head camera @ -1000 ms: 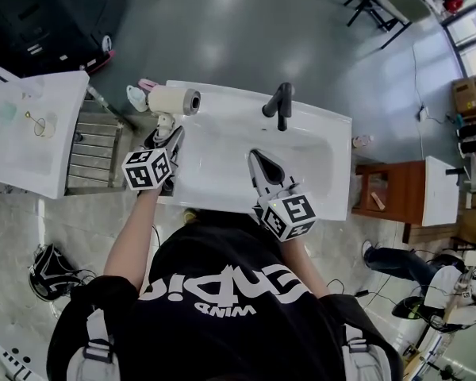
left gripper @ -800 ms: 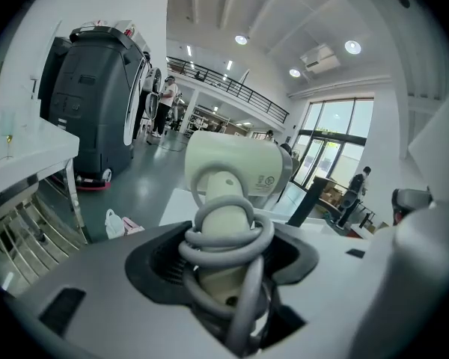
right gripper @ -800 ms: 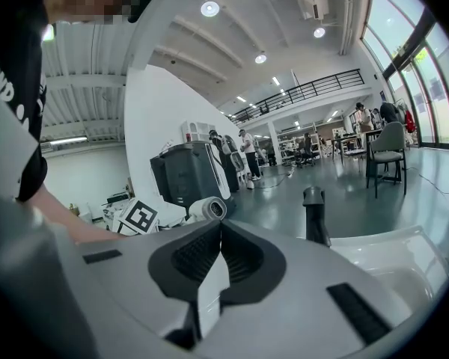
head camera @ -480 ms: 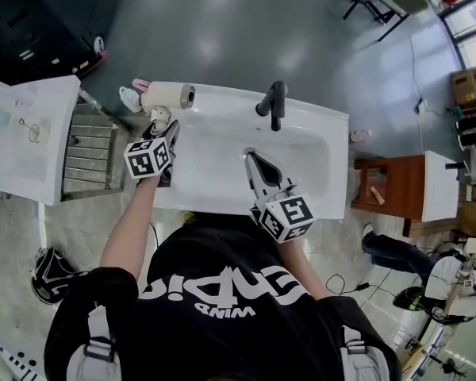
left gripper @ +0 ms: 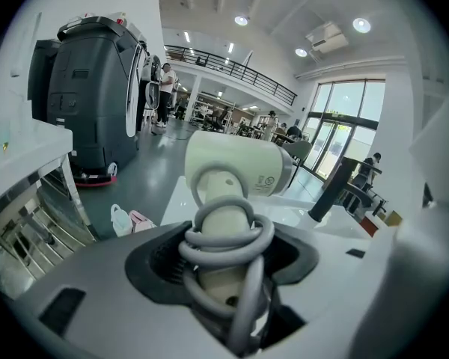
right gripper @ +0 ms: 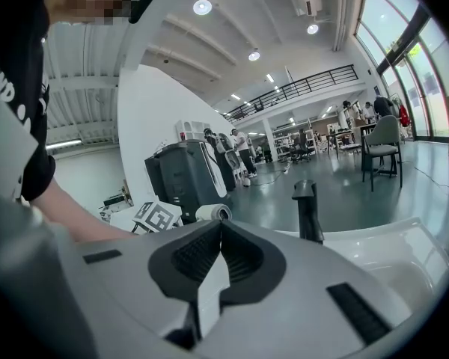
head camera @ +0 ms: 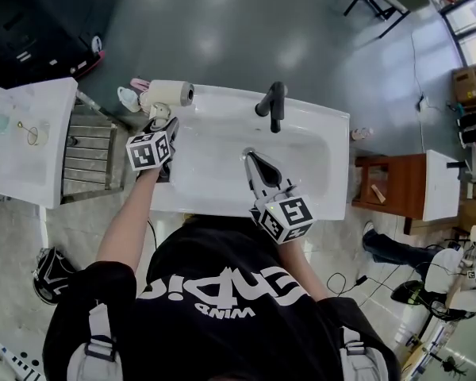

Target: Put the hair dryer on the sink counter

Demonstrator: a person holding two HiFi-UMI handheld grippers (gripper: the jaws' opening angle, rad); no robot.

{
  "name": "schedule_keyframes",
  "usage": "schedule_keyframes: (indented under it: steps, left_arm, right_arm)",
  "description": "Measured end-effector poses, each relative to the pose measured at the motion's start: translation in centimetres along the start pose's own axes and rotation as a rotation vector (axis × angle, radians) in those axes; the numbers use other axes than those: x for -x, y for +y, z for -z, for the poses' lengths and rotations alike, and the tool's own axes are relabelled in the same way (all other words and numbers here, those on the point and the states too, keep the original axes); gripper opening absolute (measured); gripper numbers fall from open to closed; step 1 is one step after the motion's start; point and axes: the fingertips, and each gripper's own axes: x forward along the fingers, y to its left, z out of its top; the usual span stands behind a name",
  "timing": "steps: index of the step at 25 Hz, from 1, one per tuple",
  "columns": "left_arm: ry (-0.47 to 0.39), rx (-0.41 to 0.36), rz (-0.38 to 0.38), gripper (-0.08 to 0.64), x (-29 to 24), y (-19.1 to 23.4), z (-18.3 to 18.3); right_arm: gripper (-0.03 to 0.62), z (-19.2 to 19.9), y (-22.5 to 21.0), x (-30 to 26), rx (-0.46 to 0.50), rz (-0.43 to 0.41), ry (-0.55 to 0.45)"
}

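The cream hair dryer (head camera: 168,94) has its grey cord wound round the handle. My left gripper (head camera: 162,123) is shut on that handle and holds the dryer over the back left corner of the white sink counter (head camera: 200,153). In the left gripper view the dryer (left gripper: 236,172) stands upright between the jaws of the left gripper (left gripper: 226,254), its barrel pointing right toward the black faucet (left gripper: 335,189). Whether the dryer touches the counter I cannot tell. My right gripper (head camera: 251,158) is shut and holds nothing, hanging over the basin below the faucet (head camera: 274,103). The right gripper view shows its jaws (right gripper: 218,234) closed together.
A second white unit (head camera: 28,137) and a metal rack (head camera: 91,145) stand left of the sink. Small bags (head camera: 132,94) lie on the floor behind the counter's left corner. A wooden stand (head camera: 397,193) is at the right. A dark machine (head camera: 40,14) sits at the far left.
My left gripper has carried the hair dryer a little further toward the back left corner of the counter and lower. The right gripper has stayed in place.
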Motion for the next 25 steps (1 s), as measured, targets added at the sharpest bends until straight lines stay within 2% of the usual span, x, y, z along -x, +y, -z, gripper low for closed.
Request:
schedule_keyframes:
  steps: [12,16,25]
  left_arm:
    - [0.028,0.017,-0.014,0.276,-1.0,0.7,0.7]
    - [0.039,-0.003,-0.017,0.276,-1.1,0.4,0.8]
    - [0.114,-0.016,-0.044,0.276,-1.7,0.5,1.6]
  right_arm:
    - [0.018,0.4,-0.6,-0.3,-0.004,0.01,0.013]
    - [0.018,0.3,-0.6,-0.4,-0.004,0.005,0.012]
    - [0.019,0.3,-0.4,-0.6,-0.005,-0.004,0.014]
